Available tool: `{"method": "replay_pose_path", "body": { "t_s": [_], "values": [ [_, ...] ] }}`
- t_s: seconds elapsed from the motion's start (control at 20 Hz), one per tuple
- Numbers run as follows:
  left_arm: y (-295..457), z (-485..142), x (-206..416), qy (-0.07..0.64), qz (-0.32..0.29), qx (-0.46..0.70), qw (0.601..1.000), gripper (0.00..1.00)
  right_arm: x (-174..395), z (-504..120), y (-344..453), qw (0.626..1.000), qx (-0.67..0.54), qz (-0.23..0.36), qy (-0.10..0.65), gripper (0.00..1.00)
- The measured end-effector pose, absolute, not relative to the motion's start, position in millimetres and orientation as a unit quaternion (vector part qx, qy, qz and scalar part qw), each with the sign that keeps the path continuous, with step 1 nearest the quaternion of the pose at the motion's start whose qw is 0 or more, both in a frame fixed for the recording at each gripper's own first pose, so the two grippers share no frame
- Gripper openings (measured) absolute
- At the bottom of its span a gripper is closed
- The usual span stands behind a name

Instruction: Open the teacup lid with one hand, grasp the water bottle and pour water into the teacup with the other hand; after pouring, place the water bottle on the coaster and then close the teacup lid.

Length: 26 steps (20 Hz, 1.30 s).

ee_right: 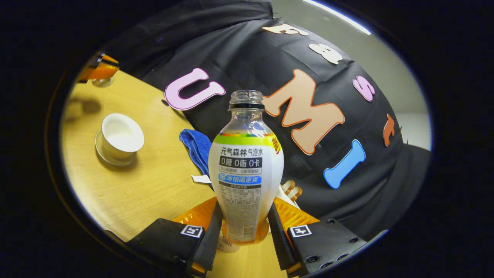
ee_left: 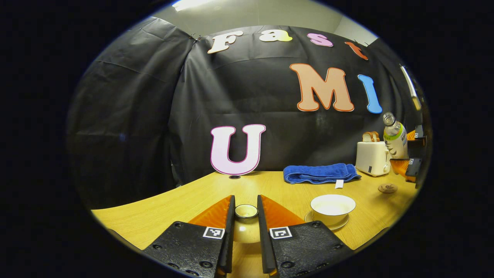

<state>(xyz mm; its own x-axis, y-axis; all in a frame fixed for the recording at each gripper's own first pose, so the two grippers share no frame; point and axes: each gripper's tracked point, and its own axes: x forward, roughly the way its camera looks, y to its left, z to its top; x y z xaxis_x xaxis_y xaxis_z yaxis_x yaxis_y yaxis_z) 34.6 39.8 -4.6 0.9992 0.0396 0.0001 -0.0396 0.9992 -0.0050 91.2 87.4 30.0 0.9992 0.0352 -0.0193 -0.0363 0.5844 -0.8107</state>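
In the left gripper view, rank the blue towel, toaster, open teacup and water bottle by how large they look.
1. blue towel, widest by far.
2. teacup, though it sits nearer the camera.
3. toaster and water bottle look about alike; both stand far back at the warped edge, so I won't rank them.

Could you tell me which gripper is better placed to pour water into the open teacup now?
The right gripper: it grips the uncapped water bottle, lifted. The left gripper holds the lid.
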Motion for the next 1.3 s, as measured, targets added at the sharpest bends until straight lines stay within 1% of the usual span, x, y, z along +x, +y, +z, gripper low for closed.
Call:
{"method": "replay_pose_path", "body": {
  "t_s": [0.25,0.4,0.45,0.5,0.55,0.6,0.65,0.85,1.0,1.15,1.3],
  "values": [
    [39.6,-5.1,34.8,0.000,0.020,-0.003,1.000,0.28,102.0,15.8,108.3,0.839,-0.543,0.028,-0.017,0.65],
    [40.1,-5.1,34.9,0.000,0.021,-0.003,1.000,0.28,108.4,12.3,116.4,0.812,-0.582,0.022,-0.031,0.66],
    [40.3,-5.2,34.9,0.000,0.022,-0.003,1.000,0.28,109.1,9.8,119.0,0.803,-0.595,0.021,-0.035,0.65],
    [40.1,-4.9,35.1,0.000,0.023,-0.003,1.000,0.28,108.4,8.3,122.7,0.791,-0.610,0.020,-0.043,0.66],
    [40.3,-5.4,35.1,0.000,0.024,-0.003,1.000,0.28,109.6,7.6,125.8,0.776,-0.628,0.019,-0.050,0.65],
    [40.3,-5.2,35.2,0.000,0.024,-0.003,1.000,0.28,108.6,7.0,128.5,0.761,-0.646,0.018,-0.059,0.67],
    [40.3,-5.4,35.3,0.000,0.024,-0.003,1.000,0.28,106.1,6.7,130.3,0.749,-0.659,0.018,-0.067,0.67],
    [40.5,-5.6,35.3,0.000,0.024,-0.003,1.000,0.28,103.1,6.2,134.3,0.724,-0.685,0.017,-0.080,0.66],
    [40.6,-5.3,35.4,0.000,0.025,-0.003,1.000,0.28,98.7,0.9,138.4,0.688,-0.718,0.006,-0.101,0.65],
    [40.9,-5.6,35.4,0.000,0.026,-0.003,1.000,0.28,99.6,-0.3,141.1,0.674,-0.732,0.002,-0.103,0.67],
    [40.9,-5.6,35.5,0.000,0.026,-0.003,1.000,0.28,99.5,0.9,142.2,0.657,-0.745,-0.007,-0.115,0.67]
  ]
}}
